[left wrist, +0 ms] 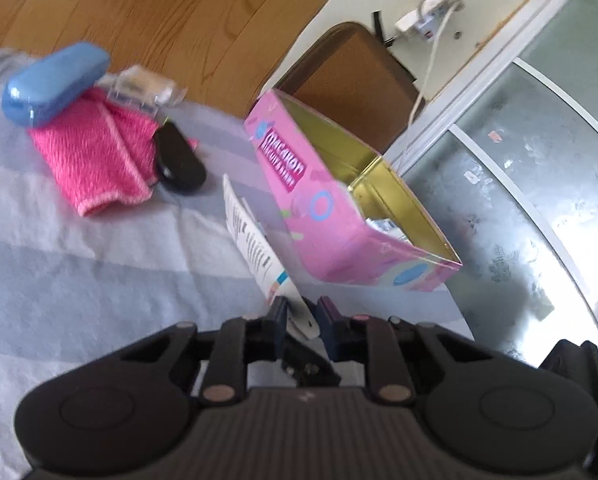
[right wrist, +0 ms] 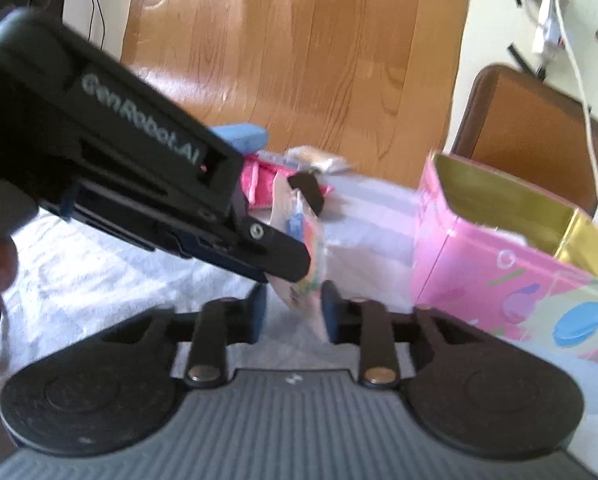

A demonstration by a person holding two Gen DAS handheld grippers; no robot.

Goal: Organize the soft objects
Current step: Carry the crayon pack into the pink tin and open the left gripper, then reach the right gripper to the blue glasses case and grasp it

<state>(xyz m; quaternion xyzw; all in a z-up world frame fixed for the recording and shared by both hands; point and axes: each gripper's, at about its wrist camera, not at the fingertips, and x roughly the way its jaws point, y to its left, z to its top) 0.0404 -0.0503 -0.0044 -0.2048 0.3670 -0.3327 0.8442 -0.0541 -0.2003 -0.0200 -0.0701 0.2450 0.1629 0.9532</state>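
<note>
The left tongs [left wrist: 302, 316] sit nearest the lens in the left wrist view, their dark blue fingertips [left wrist: 280, 312] pinching the bottom edge of a flat white packet [left wrist: 255, 240] printed with lines of dark text. The packet stands up from the tongs and leans toward the pink tin box [left wrist: 331, 204], which rests open on the striped grey-blue bed sheet [left wrist: 59, 264], its gold inside showing and a few small items lying at its near end. Farther back on the sheet lies a folded pink knitted cloth [left wrist: 95, 156], with a blue hard case [left wrist: 53, 82] lying across its far end, a black oval object [left wrist: 179, 158] touching its right side, and a clear plastic packet [left wrist: 143, 86] just behind it. A brown chair seat [left wrist: 355, 80] stands beyond the box on the wooden floor [left wrist: 159, 8].

In the right wrist view the right tongs [right wrist: 293, 308] are slightly spread, one finger on either side of the packet's lower end [right wrist: 299, 292]; whether they touch it I cannot tell, as the frame is blurred. The left tool's black body [right wrist: 111, 152], lettered "GenRobot.AI", crosses from the upper left and grips the same packet. The pink tin box [right wrist: 491, 264] stands to the right.
</note>
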